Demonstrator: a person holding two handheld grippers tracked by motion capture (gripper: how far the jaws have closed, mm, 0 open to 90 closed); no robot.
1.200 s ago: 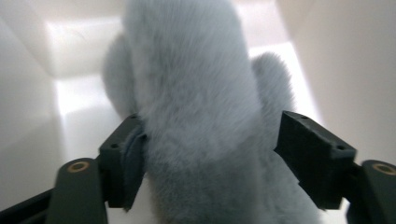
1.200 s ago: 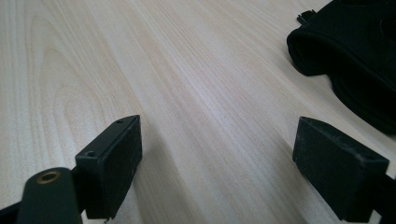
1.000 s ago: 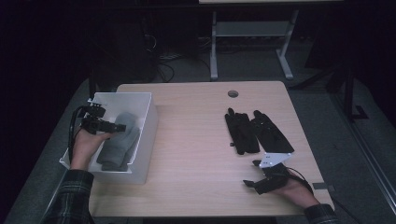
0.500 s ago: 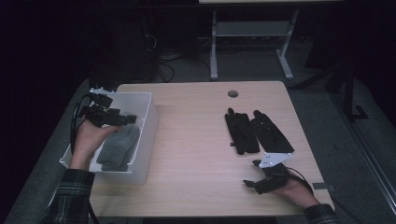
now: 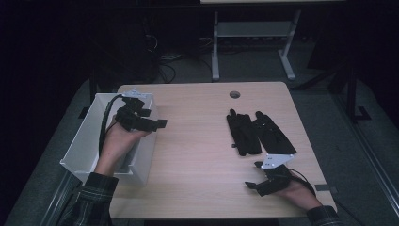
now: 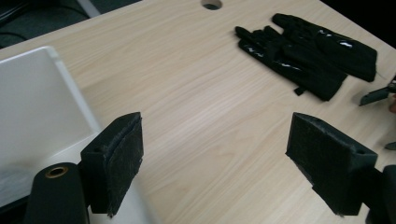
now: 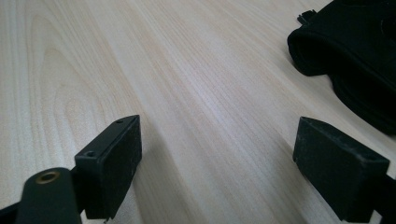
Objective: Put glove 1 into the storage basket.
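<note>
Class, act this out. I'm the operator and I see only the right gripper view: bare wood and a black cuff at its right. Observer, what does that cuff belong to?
Observer: Two black gloves lie side by side, fingers pointing away from the person.
Operator: Where are the left tongs?
Observer: The left tongs are above the right rim of a white bin at the table's left.
Operator: Holding anything?
Observer: No, the jaws are wide apart with nothing between them.

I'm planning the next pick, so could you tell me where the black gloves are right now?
In the high view the black gloves lie on the right half of the table, just beyond the right gripper and below the round hole.
</note>
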